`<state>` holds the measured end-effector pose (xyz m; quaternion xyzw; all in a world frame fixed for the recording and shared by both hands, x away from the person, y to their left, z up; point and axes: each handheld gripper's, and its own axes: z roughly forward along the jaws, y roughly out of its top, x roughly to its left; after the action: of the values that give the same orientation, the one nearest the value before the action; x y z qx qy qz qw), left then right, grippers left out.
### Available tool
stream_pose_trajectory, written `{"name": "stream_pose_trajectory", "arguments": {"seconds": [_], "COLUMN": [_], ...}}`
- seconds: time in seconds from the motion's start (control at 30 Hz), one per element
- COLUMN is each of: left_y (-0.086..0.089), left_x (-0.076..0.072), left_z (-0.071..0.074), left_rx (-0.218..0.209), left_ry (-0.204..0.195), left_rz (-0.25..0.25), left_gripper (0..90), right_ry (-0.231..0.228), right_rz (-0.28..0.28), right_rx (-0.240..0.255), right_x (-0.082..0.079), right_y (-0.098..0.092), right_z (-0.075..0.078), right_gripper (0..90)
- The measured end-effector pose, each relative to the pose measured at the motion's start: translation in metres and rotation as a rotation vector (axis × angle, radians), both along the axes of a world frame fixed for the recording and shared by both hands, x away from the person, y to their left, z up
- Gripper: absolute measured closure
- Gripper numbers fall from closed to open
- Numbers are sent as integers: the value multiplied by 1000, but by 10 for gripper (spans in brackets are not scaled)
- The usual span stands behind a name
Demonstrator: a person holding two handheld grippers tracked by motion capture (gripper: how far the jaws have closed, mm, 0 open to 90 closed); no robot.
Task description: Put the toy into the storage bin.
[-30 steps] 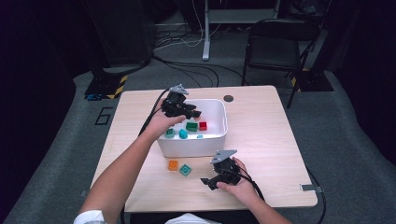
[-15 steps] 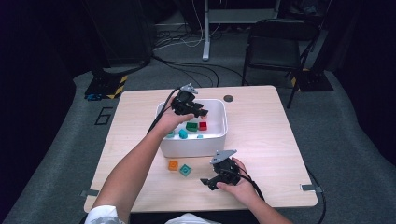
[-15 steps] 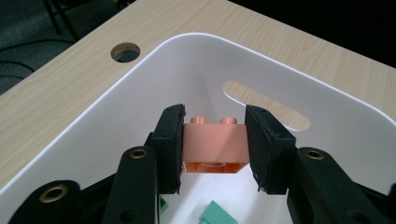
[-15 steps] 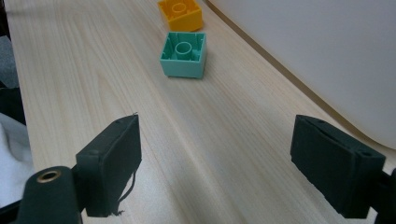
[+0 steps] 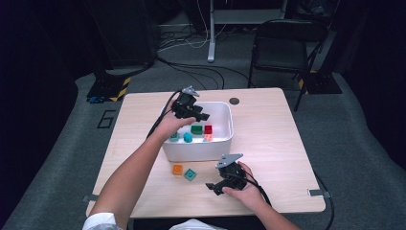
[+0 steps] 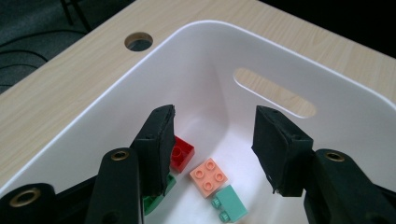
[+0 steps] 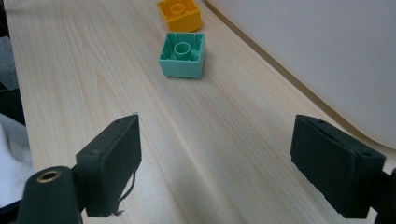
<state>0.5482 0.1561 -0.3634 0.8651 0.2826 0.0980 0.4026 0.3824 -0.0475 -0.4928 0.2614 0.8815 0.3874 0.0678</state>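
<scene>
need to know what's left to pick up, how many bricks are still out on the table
2: an orange brick and a teal brick, side by side on the table just in front of the white bin.

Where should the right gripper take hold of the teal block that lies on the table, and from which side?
Grip the teal block across two opposite flat side walls, coming down from above. It lies open side up, and the orange block sits close beyond it, so the right gripper, jaws open, should likely close across the free sides.
</scene>
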Motion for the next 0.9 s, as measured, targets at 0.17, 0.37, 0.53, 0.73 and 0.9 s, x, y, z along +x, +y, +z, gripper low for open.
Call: {"name": "stream_pose_trajectory", "arguments": {"seconds": [0.17, 0.37, 0.53, 0.73, 0.9], "left_y": [13, 31, 48, 69, 84], "left_x": [-17, -48, -73, -98, -117], "left_z": [20, 38, 46, 48, 46], "left_rx": [-34, -30, -27, -33, -36], "left_ry": [-29, -65, -83, -80, -80], "left_rz": [0, -15, -30, -34, -32], "left_gripper": [483, 486, 494, 494, 500], "right_ry": [4, -9, -8, -10, -8], "right_rz": [-13, -5, -7, -14, -19], "right_rx": [1, 3, 2, 7, 10], "right_x": [0, 0, 1, 0, 0], "right_y": [0, -1, -1, -1, -2], "right_z": [0, 1, 1, 1, 2], "right_gripper": [157, 158, 159, 160, 160]}}
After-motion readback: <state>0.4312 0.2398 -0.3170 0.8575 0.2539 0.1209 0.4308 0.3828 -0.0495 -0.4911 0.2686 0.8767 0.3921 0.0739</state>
